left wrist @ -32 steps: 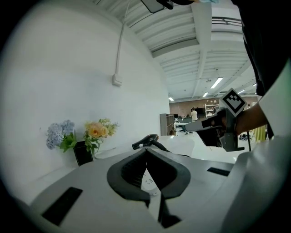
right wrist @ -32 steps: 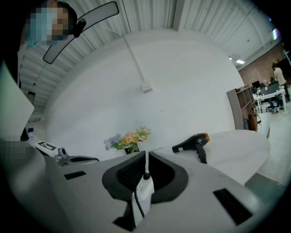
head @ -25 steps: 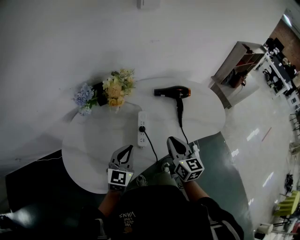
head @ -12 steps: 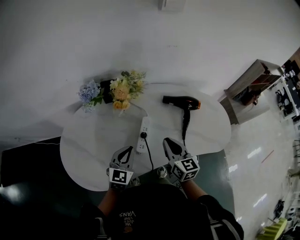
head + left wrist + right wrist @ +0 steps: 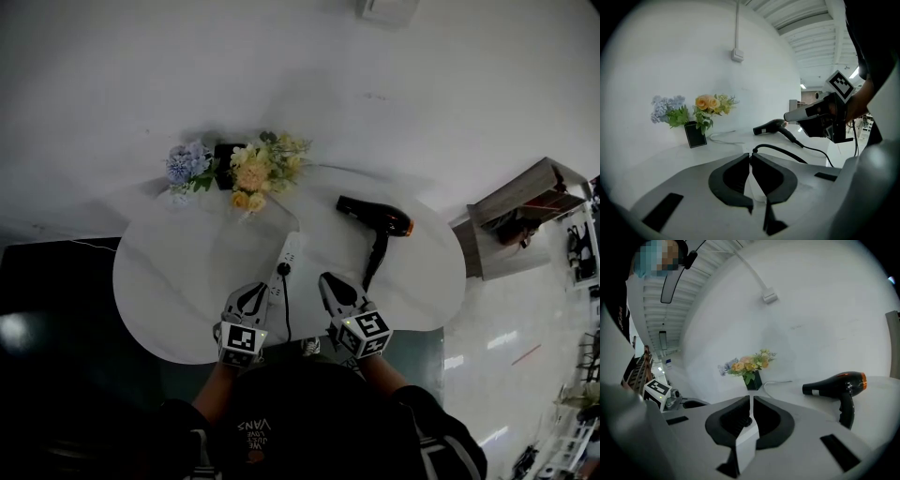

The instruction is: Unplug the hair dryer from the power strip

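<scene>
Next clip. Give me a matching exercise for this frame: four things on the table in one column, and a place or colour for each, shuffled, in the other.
Things:
1. hair dryer
2. power strip
3. plug
4. flower bouquet

Descriptions:
A. white, lying in the middle of the table
B. at the table's far edge
C. black with an orange band, on the right side
D. black, seated in the strip, cord trailing toward the person

Pairs: 1-C, 2-A, 3-D, 4-B
</scene>
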A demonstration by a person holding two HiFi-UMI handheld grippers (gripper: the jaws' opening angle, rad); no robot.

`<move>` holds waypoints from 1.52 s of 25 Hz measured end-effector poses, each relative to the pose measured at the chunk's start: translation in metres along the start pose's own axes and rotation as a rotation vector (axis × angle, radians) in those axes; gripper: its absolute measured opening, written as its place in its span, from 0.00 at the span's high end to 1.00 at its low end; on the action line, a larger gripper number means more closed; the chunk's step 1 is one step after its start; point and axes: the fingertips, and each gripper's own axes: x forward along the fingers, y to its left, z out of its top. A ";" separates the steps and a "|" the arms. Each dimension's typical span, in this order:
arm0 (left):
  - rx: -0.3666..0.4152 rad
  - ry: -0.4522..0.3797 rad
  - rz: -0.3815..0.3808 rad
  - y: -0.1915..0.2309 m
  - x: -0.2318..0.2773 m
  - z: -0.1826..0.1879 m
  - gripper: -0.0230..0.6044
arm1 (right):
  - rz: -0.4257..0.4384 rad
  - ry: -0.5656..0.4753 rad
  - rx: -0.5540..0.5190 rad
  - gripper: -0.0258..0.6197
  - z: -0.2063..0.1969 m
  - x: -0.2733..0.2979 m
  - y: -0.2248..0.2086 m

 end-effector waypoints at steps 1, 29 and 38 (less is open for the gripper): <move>-0.008 0.008 0.004 -0.002 0.003 -0.002 0.93 | 0.013 0.006 -0.001 0.89 -0.001 0.002 -0.001; 0.048 0.265 -0.035 -0.030 0.061 -0.062 0.42 | 0.357 0.167 -0.195 0.78 -0.041 0.051 0.013; 0.065 0.315 -0.071 -0.033 0.066 -0.076 0.42 | 0.455 0.239 -0.293 0.73 -0.058 0.076 0.015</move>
